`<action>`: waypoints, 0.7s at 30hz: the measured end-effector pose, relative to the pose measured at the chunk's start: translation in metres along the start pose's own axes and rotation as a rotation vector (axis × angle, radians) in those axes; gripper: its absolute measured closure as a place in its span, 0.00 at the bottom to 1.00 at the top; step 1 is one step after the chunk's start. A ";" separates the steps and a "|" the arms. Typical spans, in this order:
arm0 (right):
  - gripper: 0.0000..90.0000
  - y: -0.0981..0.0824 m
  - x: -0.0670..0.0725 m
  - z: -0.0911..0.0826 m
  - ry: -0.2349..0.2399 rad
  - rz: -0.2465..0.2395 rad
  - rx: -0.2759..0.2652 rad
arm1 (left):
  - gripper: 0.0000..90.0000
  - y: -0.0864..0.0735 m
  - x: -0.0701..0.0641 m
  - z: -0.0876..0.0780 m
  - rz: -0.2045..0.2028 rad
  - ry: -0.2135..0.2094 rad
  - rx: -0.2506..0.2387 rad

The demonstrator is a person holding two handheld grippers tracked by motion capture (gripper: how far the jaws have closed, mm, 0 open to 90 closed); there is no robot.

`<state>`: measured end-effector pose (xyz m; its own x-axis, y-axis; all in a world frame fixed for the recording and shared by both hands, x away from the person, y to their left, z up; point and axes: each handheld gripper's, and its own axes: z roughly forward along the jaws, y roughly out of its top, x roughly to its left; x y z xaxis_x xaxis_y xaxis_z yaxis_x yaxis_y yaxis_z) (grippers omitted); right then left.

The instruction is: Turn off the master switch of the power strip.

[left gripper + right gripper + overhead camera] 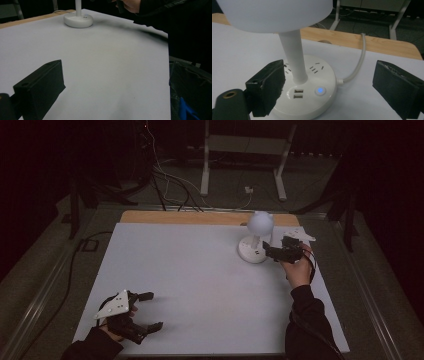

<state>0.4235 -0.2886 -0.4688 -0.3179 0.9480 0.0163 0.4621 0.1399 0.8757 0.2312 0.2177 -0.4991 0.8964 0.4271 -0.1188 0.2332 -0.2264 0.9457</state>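
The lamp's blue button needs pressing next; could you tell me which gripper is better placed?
Right. The right gripper is open at the lamp base, near the button; the left gripper rests far away.

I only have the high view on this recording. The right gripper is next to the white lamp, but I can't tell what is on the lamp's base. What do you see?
Observer: In the right gripper view the base carries a round button glowing blue, near its front edge.
Operator: Anything else on it?
Observer: Two USB ports sit stacked just left of that button, and socket slots lie behind the stem.
Operator: Is the right gripper gripping the lamp?
Observer: No. The right gripper is open, its jaws standing on either side of the base, with the stem between them untouched.
Operator: And the left gripper?
Observer: The left gripper is open over bare tabletop, holding nothing.
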 end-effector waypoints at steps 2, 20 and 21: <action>0.18 0.001 0.001 0.001 -0.012 0.021 0.002 | 0.00 0.000 0.000 0.000 -0.001 -0.002 0.003; 0.73 0.007 0.006 0.001 -0.085 0.064 0.030 | 0.00 0.000 0.000 0.000 -0.010 -0.004 0.006; 0.75 0.007 0.007 0.001 -0.085 0.064 0.031 | 0.00 0.000 0.000 0.000 -0.011 -0.005 0.006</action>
<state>0.4258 -0.2810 -0.4628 -0.2159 0.9760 0.0299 0.5049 0.0853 0.8589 0.2310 0.2174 -0.4993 0.8955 0.4256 -0.1304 0.2451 -0.2269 0.9426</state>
